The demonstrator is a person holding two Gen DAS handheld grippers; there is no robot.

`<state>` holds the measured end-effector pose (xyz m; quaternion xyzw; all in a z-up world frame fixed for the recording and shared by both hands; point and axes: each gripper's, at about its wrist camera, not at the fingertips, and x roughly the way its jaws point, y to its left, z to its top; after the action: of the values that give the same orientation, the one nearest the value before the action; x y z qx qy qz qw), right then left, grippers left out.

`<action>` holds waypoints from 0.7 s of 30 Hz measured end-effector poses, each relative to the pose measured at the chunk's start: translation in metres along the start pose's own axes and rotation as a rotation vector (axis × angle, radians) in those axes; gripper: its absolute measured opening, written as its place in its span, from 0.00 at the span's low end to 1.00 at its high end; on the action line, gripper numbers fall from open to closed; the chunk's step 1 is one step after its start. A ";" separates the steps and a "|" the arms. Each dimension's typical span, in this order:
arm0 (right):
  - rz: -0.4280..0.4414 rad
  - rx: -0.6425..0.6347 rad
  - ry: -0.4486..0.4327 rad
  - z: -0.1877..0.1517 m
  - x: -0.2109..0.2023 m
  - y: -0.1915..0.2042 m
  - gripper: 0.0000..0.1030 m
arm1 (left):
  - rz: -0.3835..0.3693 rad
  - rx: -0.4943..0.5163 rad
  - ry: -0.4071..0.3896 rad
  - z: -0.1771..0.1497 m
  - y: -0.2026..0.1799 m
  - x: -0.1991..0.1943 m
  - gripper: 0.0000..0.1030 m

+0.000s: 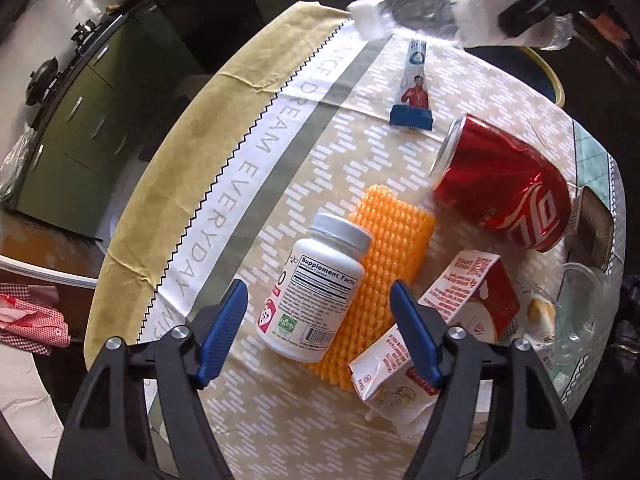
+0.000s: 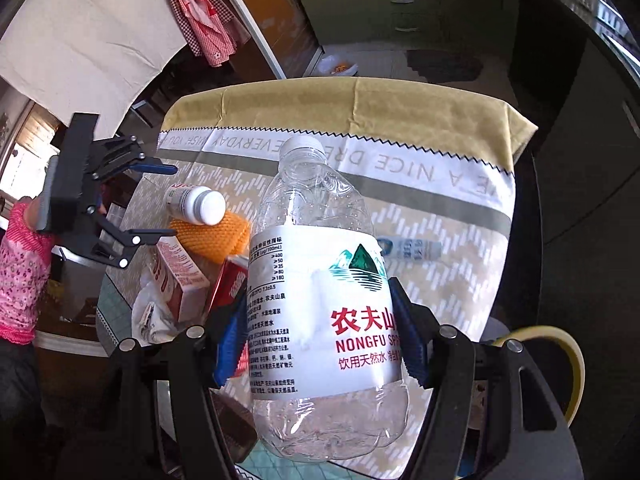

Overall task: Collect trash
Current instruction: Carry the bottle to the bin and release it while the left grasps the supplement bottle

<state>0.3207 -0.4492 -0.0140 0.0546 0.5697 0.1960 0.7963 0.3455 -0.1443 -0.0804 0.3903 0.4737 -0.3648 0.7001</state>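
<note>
Across the patterned tablecloth [image 1: 304, 152], a scatter of trash: white supplement bottle [image 1: 316, 288] on its side, partly over an orange foam net [image 1: 384, 264]; dented red cola can [image 1: 504, 184] lying just beyond the net; torn red-and-white carton [image 1: 452, 320] touching the net's near edge; small tube with a blue end [image 1: 414, 88] farther off; clear plastic cup [image 1: 580, 312] at the right border, beside the carton. Low in the left wrist view, left gripper [image 1: 320, 332] spread wide above the cloth, blue pads [image 1: 224, 336] flanking the supplement bottle without touching it, nothing between the jaws. Up in the right wrist view, right gripper [image 2: 320, 332] pinching a clear water bottle [image 2: 320, 280] across its white label, white cap pointing away from the camera, bottle lifted clear of the cloth and apparently empty. Same bottle [image 1: 440, 4] visible at the top of the left wrist view, held off the table's far edge. Behind the right gripper, curved yellow rim of a bin [image 2: 560, 344], just off the table. Beyond the table, green cabinets [image 2: 384, 0] and red checked fabric [image 2: 200, 12].
</note>
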 end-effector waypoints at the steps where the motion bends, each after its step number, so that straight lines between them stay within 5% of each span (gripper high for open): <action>1: 0.001 0.006 -0.007 -0.008 -0.007 -0.004 0.62 | 0.005 0.004 0.005 0.001 0.001 0.004 0.68; 9: -0.025 0.117 -0.065 -0.074 -0.058 -0.046 0.62 | -0.029 0.024 0.039 0.001 0.006 0.023 0.60; 21: -0.013 0.278 -0.083 -0.136 -0.065 -0.100 0.62 | -0.017 0.002 0.035 0.001 -0.004 0.028 0.51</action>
<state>0.2016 -0.5839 -0.0342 0.1687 0.5584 0.1079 0.8050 0.3507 -0.1511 -0.1070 0.3933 0.4890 -0.3641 0.6882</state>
